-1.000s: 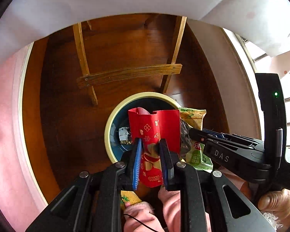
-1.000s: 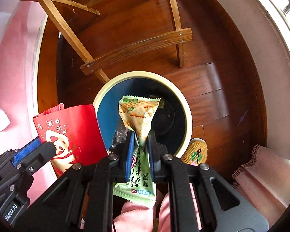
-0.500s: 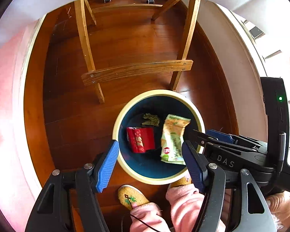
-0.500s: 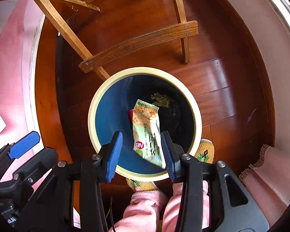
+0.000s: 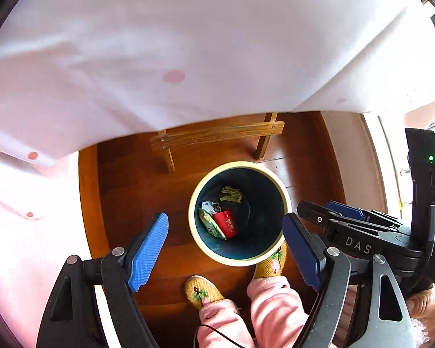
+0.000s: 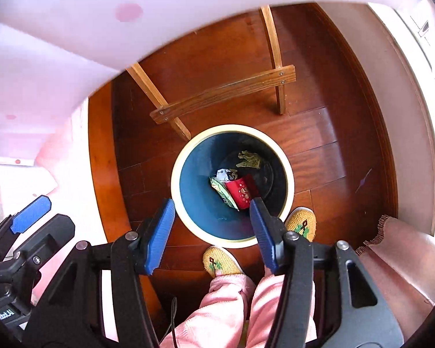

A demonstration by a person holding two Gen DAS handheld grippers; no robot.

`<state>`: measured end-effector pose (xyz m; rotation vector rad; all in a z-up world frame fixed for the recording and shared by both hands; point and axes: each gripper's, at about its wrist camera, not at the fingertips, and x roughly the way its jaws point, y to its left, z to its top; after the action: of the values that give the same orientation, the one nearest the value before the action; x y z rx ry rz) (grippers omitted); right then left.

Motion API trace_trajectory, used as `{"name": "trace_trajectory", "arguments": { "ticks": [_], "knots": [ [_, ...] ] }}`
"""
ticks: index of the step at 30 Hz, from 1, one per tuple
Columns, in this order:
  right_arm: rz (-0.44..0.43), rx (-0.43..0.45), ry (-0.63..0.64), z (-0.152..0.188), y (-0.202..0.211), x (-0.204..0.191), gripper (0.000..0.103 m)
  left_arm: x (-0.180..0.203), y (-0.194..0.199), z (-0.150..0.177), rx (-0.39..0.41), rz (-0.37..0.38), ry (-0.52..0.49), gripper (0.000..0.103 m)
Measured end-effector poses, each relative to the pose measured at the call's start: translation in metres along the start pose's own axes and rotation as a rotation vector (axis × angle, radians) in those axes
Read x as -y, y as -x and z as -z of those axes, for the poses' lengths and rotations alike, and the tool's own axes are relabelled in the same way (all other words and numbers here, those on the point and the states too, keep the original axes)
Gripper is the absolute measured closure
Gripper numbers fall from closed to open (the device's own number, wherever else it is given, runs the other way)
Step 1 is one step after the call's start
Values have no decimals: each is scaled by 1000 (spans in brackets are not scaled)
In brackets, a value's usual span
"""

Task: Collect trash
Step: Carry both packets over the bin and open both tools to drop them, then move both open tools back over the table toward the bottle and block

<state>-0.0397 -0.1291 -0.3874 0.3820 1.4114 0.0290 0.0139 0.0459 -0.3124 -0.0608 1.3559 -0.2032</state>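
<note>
Both hand-held grippers hang over the floor with nothing between their blue pads: the left gripper (image 5: 226, 252) has its fingers spread wide, and the right gripper (image 6: 213, 232) is likewise parted. Directly beneath them stand the person's pink fleece trouser legs (image 6: 232, 298) and yellow knitted slippers (image 5: 201, 291), toes just beside the round blue waste bin with a cream rim (image 6: 185, 156). At the bottom of that bin lie the red printed snack packet (image 6: 240, 191), the green snack wrapper (image 6: 221, 190) against its left side, a small white-and-grey scrap (image 6: 224, 174) above them, and a crumpled olive-green scrap (image 6: 249, 159) farther back. Beyond the bin, on the dark wooden floorboards (image 6: 319, 133), stands a light wooden leg frame with a crossbar (image 6: 223, 92). A white cloth with pink dots (image 5: 188, 43) overhangs the upper field.
</note>
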Motion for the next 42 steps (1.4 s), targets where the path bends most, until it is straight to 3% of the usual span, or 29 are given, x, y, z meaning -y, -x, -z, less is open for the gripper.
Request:
{"name": "trace_trajectory", "arguments": {
  "ticks": [12,21,25,28,34,42],
  "knots": [
    [-18,140,42,24,173,-50,52,22,188,-15,236,20,-50,21],
    [-22,350,86,20,291,-90,52,29,303,-50,368,32,-108,21],
    [16,441,127,11,330,-108,52,30,342,-67,437,38,-110,21],
    [39,485,150,5,349,-118,52,27,355,-79,481,-12,-122,21],
    [39,530,156,-24,368,-133,52,20,351,-111,450,-23,-107,21],
    [54,500,183,-104,339,-135,55,17,311,-171,374,-30,-72,21]
  ]
}}
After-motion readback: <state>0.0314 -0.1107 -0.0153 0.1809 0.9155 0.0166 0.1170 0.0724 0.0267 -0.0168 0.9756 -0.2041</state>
